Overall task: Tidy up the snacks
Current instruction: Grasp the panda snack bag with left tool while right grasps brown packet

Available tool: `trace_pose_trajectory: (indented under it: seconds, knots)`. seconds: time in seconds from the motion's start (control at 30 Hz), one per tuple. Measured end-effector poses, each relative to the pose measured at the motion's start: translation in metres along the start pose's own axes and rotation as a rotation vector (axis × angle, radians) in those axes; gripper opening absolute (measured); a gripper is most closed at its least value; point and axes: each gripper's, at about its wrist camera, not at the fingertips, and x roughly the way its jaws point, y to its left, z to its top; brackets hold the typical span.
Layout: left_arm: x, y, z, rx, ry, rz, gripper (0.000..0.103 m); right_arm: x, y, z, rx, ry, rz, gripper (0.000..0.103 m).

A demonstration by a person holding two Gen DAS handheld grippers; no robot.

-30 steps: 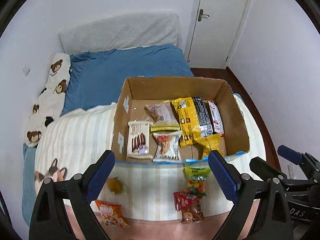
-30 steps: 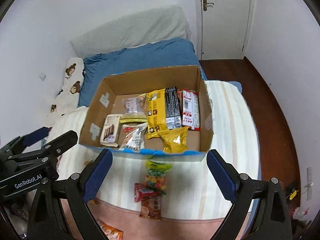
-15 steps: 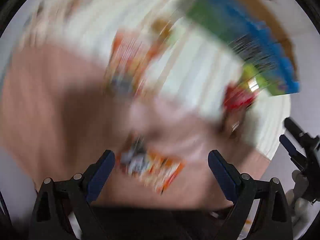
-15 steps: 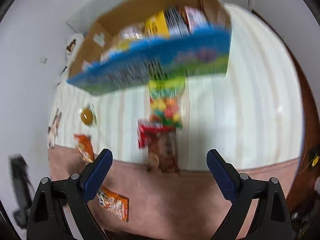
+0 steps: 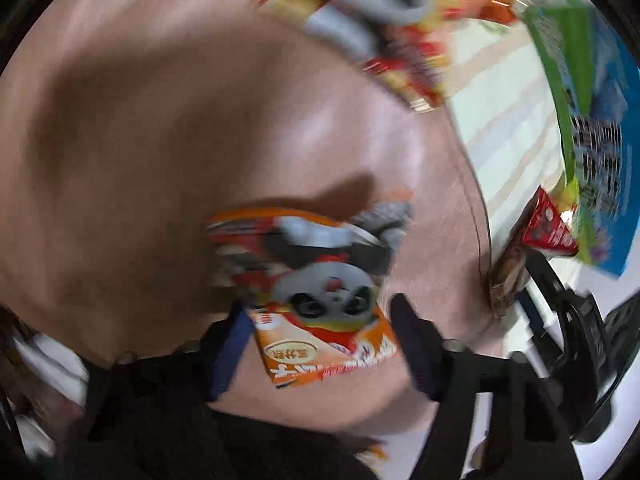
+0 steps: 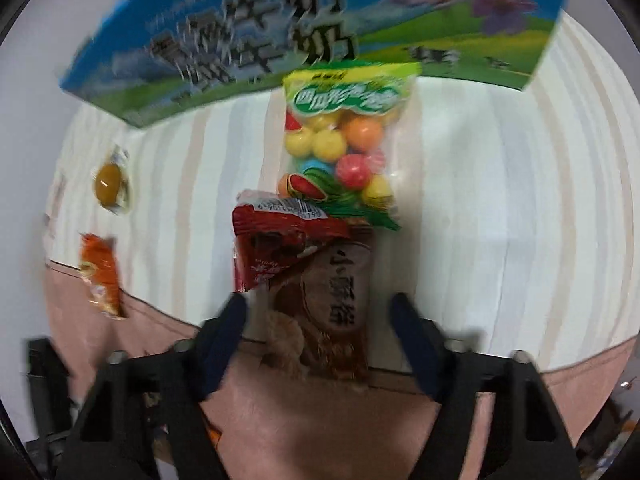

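Note:
My left gripper is open, its fingers on either side of an orange panda snack packet lying on the pink blanket. A second panda packet lies further off. My right gripper is open around the near end of a brown snack packet. A red packet overlaps the brown one, and a bag of coloured candy balls lies beyond it. The snack box shows its blue and green printed side behind them.
A small wrapped yellow-brown sweet and an orange packet lie to the left on the striped bedcover. The pink blanket edge runs under the right gripper. The other gripper shows at the left wrist view's right edge.
Both grippers have dropped from above the box down to the loose snacks in front of it. The left gripper now straddles the panda packet, the right the brown packet. Both views are motion-blurred.

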Motion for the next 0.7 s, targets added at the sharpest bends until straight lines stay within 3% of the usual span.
trace_pose_trajectory:
  seconds: [0.07, 0.23, 0.3, 0.43, 0.53, 0.63, 0.7]
  knots:
    - [-0.003, -0.022, 0.0, 0.117, -0.049, 0.077, 0.053, 0.003, 0.003, -0.002, -0.018, -0.005, -0.015, 0.05]
    - [0.005, -0.09, -0.01, 0.491, -0.132, 0.275, 0.053, -0.003, -0.014, -0.024, -0.004, 0.029, 0.01, 0.033]
    - [0.013, -0.114, -0.017, 0.615, -0.146, 0.337, 0.053, -0.004, -0.025, -0.036, 0.015, 0.052, 0.021, 0.031]
    - [0.026, -0.142, -0.034, 0.733, -0.135, 0.38, 0.055, -0.005, -0.047, -0.067, 0.078, 0.105, 0.076, 0.03]
    - [0.032, -0.146, -0.029, 0.706, -0.11, 0.355, 0.057, -0.01, -0.053, -0.064, 0.151, 0.089, 0.122, 0.035]
    - [0.035, -0.143, -0.024, 0.663, -0.095, 0.32, 0.058, -0.014, -0.049, -0.045, 0.182, 0.044, 0.133, 0.066]
    - [0.026, -0.133, -0.013, 0.652, -0.094, 0.309, 0.058, -0.008, -0.041, -0.029, 0.205, 0.033, 0.139, 0.07]
